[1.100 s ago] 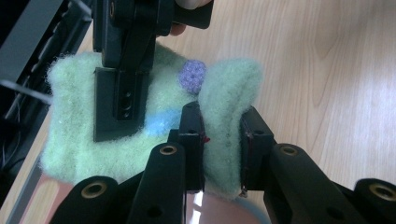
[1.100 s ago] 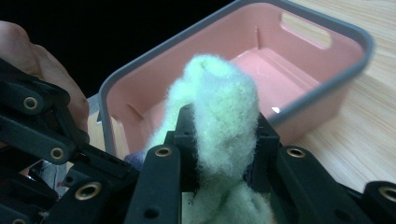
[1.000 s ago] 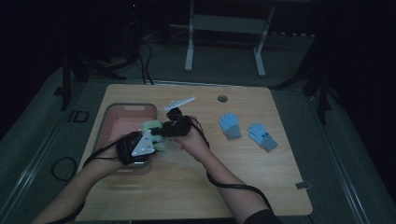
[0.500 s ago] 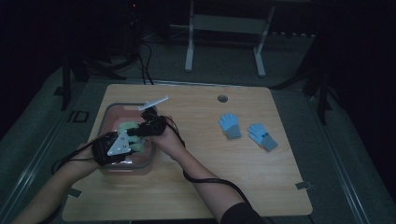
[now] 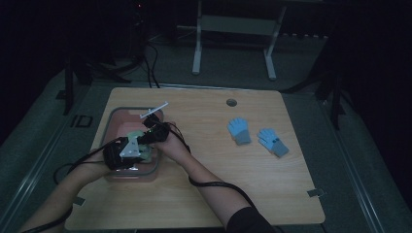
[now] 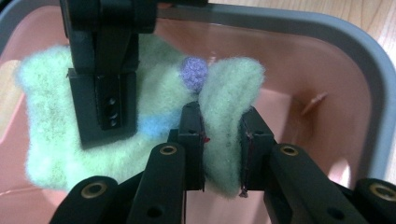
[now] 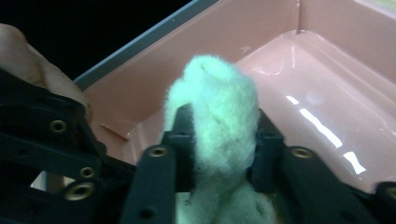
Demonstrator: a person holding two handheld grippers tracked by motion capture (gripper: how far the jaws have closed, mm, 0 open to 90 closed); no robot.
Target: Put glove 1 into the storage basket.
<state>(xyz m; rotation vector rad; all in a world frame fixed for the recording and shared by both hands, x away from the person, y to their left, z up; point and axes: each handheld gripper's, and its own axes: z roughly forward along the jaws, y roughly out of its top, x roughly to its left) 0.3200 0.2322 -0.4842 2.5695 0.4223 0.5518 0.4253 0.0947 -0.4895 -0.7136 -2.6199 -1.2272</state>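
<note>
A fuzzy pale green cloth [image 6: 51, 140] with a small purple bobble [image 6: 194, 73] hangs inside the pink bin [image 5: 121, 119] at the table's left. My left gripper [image 6: 220, 149] is shut on a fold of this cloth, low in the bin. My right gripper [image 7: 219, 135] is shut on another bunched part of the same cloth [image 7: 219, 112]. In the left gripper view the right gripper [image 6: 103, 100] is a black block at the upper left, pressed into the cloth. From the high view the left gripper [image 5: 141, 148] and right gripper [image 5: 146, 138] meet over the bin, with the cloth [image 5: 132, 135] between them.
Two blue gloves [image 5: 239, 130] [image 5: 273, 141] lie on the wooden table [image 5: 204, 160] to the right. A round hole [image 5: 231, 102] sits near the table's far edge. The bin's grey rim [image 6: 327, 35] and pink walls [image 7: 261, 32] stand close around both grippers.
Both grippers have carried the green cloth leftward from the table's middle to over and into the pink bin. The blue gloves have not moved.
</note>
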